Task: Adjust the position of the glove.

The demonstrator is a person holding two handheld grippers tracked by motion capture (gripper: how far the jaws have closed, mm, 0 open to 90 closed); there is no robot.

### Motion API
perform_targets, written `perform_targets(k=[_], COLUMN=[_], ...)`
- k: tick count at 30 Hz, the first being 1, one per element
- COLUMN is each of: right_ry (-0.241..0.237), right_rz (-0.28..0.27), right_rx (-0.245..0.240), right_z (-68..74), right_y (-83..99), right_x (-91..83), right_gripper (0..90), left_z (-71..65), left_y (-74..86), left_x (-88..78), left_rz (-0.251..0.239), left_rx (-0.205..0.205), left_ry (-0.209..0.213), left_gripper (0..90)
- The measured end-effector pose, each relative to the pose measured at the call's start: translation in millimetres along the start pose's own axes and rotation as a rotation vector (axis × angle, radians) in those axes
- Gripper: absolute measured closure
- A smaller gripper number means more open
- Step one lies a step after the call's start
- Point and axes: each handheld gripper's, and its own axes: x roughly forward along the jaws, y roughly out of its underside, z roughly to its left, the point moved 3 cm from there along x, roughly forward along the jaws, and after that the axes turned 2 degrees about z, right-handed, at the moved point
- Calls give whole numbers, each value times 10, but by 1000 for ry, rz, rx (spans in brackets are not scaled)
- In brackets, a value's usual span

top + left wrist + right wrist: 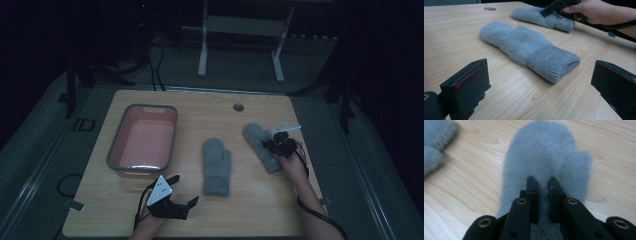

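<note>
The pink bin (142, 141) sits at my left, near the bench (250, 210) edge. My left tongs (181, 193) hover wide and empty beside the middle mitten (217, 166). My right tongs (541, 187) are pinched narrow on the right mitten (546, 152) — I judge a lift comes next, over open bench toward the bin.

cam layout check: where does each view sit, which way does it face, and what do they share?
High view: above the person's side, facing forward and down on the table; both forearms, left claw, right claw.
Left gripper view: low on the left claw, across the near mitten; own jaws wide apart.
Right gripper view: on the right claw, down onto the far mitten.
Shared: both mittens.
</note>
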Motion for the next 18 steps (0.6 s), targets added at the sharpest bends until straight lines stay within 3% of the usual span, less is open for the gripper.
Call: perform_targets(k=[8,14,18], right_ry=[117,170,226], right_rz=[-55,-77,-75], right_rx=[117,210,237], right_z=[101,179,247], right_y=[99,259,408], right_x=[-338,-616,-762], right_gripper=[825,822,822], left_z=[-9,-6,-6], left_y=[2,3,4], left_x=[7,7,5], left_rz=[4,0,-1], left_rx=[4,-1,-2], left_ry=[-4,-12,-12], left_gripper=[21,21,21])
